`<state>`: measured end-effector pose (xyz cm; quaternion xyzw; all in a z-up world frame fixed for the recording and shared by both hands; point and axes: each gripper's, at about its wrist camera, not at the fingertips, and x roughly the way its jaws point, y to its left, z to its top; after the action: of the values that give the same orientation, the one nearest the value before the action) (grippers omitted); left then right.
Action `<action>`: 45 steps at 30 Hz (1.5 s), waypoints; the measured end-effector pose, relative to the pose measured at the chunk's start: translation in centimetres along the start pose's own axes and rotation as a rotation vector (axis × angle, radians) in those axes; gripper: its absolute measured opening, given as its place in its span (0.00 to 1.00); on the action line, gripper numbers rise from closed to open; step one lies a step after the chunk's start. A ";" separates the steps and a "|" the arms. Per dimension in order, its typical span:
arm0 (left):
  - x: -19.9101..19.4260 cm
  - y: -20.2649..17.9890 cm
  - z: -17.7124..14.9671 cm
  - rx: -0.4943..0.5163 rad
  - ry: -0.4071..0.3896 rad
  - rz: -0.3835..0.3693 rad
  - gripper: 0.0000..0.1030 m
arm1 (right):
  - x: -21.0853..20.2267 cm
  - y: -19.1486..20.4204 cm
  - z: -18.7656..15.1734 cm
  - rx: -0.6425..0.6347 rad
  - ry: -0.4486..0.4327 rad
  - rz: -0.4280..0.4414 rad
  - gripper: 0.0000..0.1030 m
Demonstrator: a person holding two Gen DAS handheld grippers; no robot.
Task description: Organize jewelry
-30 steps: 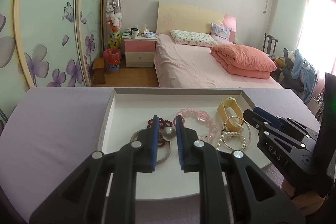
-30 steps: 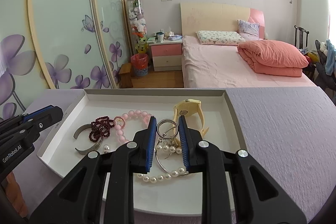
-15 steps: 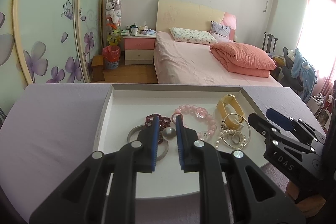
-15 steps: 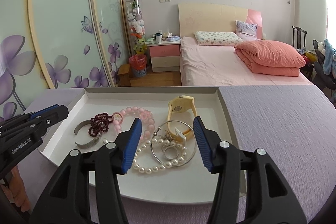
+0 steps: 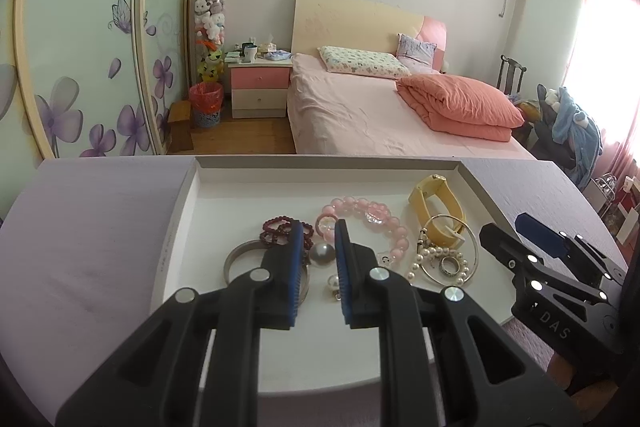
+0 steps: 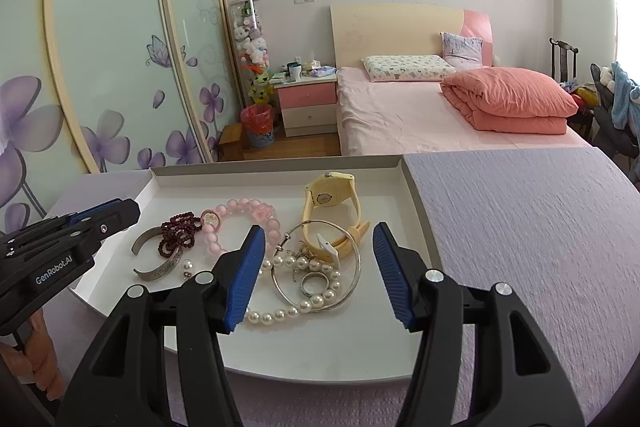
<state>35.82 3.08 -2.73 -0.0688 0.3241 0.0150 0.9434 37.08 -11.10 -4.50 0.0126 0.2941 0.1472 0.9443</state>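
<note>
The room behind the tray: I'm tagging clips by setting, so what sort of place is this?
A home bedroom, most likely: a bed with a folded pink quilt, a pink nightstand, and a flower-patterned sliding wardrobe.

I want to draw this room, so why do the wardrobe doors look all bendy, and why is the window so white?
In both wrist views the fisheye lens bows the wardrobe doors and darkens the picture corners; they are probably straight. In the left wrist view the window is washed out by daylight. The tray and its jewelry look sharp in both.
</note>
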 end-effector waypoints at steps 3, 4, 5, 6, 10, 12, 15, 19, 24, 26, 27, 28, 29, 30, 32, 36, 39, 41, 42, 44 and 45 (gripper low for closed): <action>0.3 -0.3 0.0 0.002 0.004 -0.001 0.16 | 0.0 -0.1 -0.1 0.002 0.000 0.001 0.57; 0.5 -0.3 0.0 0.001 0.005 -0.001 0.16 | 0.0 -0.2 -0.1 0.003 0.000 0.001 0.57; 0.6 -0.3 0.0 0.000 0.007 -0.002 0.16 | 0.0 -0.2 -0.1 0.003 0.000 0.002 0.58; 0.7 -0.1 0.1 0.000 0.009 -0.003 0.16 | 0.0 -0.3 -0.1 0.004 0.001 0.002 0.59; 1.0 -0.3 0.0 0.004 0.015 -0.005 0.16 | 0.0 -0.3 -0.2 0.005 0.002 0.002 0.60; 1.2 -0.4 0.0 0.004 0.019 -0.005 0.16 | 0.0 -0.4 -0.2 0.005 0.003 0.002 0.60; 1.4 -0.4 -0.1 0.000 0.022 -0.009 0.19 | 0.1 -0.5 -0.4 0.007 0.006 0.001 0.60; 1.1 -0.1 0.0 -0.018 -0.020 0.016 0.64 | 0.1 -0.6 -0.4 0.009 0.007 -0.001 0.60; 0.6 0.5 0.1 -0.041 -0.037 0.018 0.78 | 0.2 -0.6 -0.4 0.009 0.009 -0.002 0.62; 0.3 0.8 0.0 -0.052 -0.042 0.023 0.81 | 0.2 -0.5 -0.4 0.006 0.005 -0.004 0.66; 0.1 1.0 0.0 -0.060 -0.043 0.028 0.84 | 0.2 -0.5 -0.4 0.004 0.003 -0.005 0.67; -0.1 1.1 0.0 -0.065 -0.044 0.029 0.85 | 0.1 -0.4 -0.4 0.003 0.003 -0.006 0.70; -0.2 1.3 0.0 -0.070 -0.045 0.032 0.86 | 0.1 -0.4 -0.4 0.004 0.002 -0.006 0.72; -0.3 1.5 -0.1 -0.073 -0.046 0.037 0.89 | 0.1 -0.4 -0.4 0.004 0.001 -0.008 0.75; -0.7 1.7 -0.1 -0.079 -0.051 0.048 0.92 | 0.0 -0.4 -0.4 0.005 -0.003 -0.011 0.81; -1.2 2.7 -0.4 -0.098 -0.061 0.080 0.97 | -0.5 -0.4 -0.2 0.013 -0.019 -0.019 0.98; -1.7 3.4 -0.7 -0.110 -0.059 0.097 0.98 | -0.7 -0.4 -0.2 0.009 -0.020 -0.031 0.99; -2.2 4.0 -1.0 -0.119 -0.058 0.107 0.98 | -0.8 -0.3 -0.3 0.012 -0.019 -0.043 0.99; -2.5 4.3 -1.1 -0.124 -0.060 0.109 0.98 | -0.9 -0.3 -0.4 0.017 -0.022 -0.046 0.99; -3.3 4.8 -1.5 -0.139 -0.069 0.103 0.98 | -1.3 -0.3 -0.6 0.029 -0.028 -0.045 0.99; -3.8 5.1 -1.7 -0.143 -0.072 0.100 0.98 | -1.6 -0.3 -0.6 0.030 -0.026 -0.046 0.99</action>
<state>31.39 7.90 -2.33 -0.1189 0.2914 0.0878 0.9451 35.56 -11.87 -4.18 0.0219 0.2843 0.1209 0.9508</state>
